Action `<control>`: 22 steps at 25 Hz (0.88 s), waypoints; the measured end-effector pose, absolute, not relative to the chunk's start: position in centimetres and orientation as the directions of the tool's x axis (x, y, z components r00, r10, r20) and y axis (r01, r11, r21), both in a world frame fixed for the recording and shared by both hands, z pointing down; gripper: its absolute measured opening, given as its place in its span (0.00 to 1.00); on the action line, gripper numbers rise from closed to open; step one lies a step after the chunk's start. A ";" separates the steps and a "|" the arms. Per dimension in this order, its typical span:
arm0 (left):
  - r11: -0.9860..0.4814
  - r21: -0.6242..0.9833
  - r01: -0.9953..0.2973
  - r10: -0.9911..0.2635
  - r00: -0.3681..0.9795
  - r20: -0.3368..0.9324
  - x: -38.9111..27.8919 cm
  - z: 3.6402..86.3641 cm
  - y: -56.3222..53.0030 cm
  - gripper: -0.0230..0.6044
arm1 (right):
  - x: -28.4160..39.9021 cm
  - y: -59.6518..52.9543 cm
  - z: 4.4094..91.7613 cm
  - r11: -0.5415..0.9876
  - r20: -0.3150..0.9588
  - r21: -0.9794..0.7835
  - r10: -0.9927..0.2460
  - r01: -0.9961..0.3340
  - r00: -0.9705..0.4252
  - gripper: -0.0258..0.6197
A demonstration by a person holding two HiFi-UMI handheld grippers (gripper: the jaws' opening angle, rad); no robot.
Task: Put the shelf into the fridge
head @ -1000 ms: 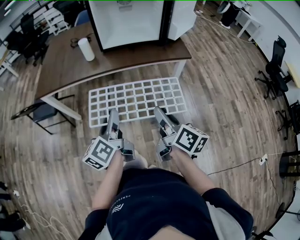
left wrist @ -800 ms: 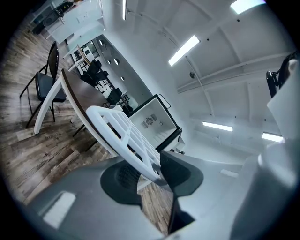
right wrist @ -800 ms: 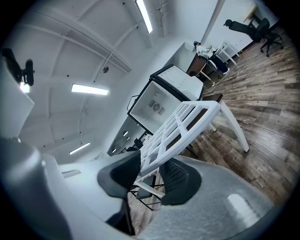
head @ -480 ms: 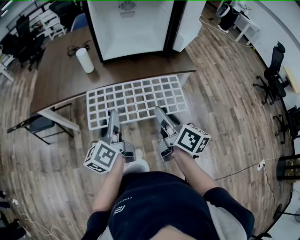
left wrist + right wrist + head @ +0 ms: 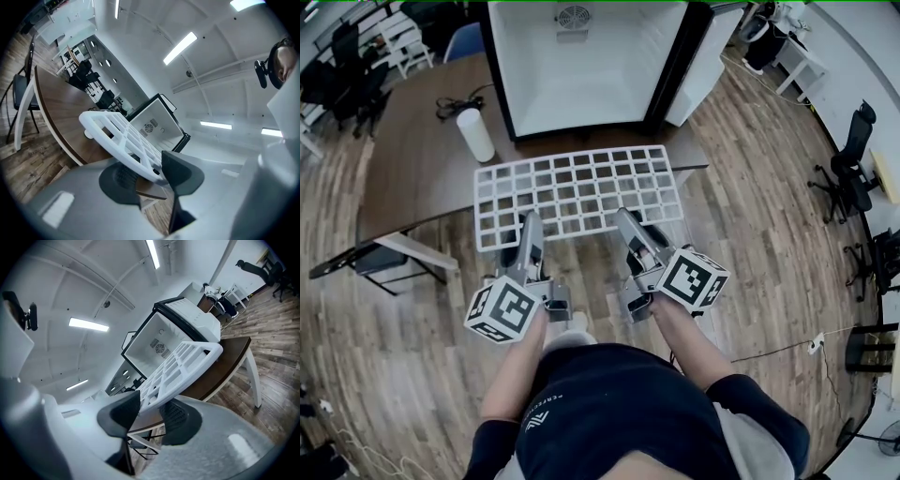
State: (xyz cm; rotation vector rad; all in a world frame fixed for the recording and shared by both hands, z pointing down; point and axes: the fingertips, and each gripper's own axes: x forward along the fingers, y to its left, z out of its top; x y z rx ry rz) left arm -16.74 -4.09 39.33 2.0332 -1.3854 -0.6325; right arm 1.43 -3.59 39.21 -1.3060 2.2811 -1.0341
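Note:
The white grid shelf (image 5: 581, 192) hangs level in the air, its far edge over the brown table (image 5: 412, 159). My left gripper (image 5: 530, 225) holds its near rim on the left, my right gripper (image 5: 626, 220) on the right. In the left gripper view the shelf (image 5: 117, 133) has its rim between the dark pads of the left gripper (image 5: 150, 171), whose jaws have just been opening a little. In the right gripper view the right gripper (image 5: 150, 411) pinches the shelf (image 5: 180, 364). The open fridge (image 5: 581, 66) stands just beyond, its white inside facing me.
The fridge door (image 5: 703, 56) hangs open at the right. A white cylinder (image 5: 475, 134) and a black cable (image 5: 455, 103) lie on the table's left part. A chair (image 5: 366, 258) stands at the left, office chairs (image 5: 848, 159) at the far right.
Both grippers have carried the shelf forward. Its far edge now reaches over the table and lies closer to the open fridge.

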 end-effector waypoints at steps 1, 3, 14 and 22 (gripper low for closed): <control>-0.291 0.692 -0.660 -0.937 0.342 -0.068 -16.9 38.9 -4.6 0.27 | 1.2 -3.9 39.0 0.323 0.075 -0.726 -0.840 -0.607 -0.537 0.25; -0.300 0.683 -0.666 -0.936 0.343 -0.076 -17.2 38.4 -5.6 0.27 | 0.8 -4.8 38.8 0.323 0.070 -0.733 -0.840 -0.599 -0.538 0.25; -0.339 0.680 -0.650 -0.918 0.386 -0.088 -17.3 36.3 -12.3 0.28 | 0.5 -10.6 36.6 0.317 0.046 -0.733 -0.859 -0.602 -0.509 0.25; -0.363 0.661 -0.657 -0.912 0.394 -0.110 -15.6 33.6 -16.1 0.28 | 2.0 -14.3 34.1 0.346 -0.002 -0.748 -0.854 -0.567 -0.520 0.24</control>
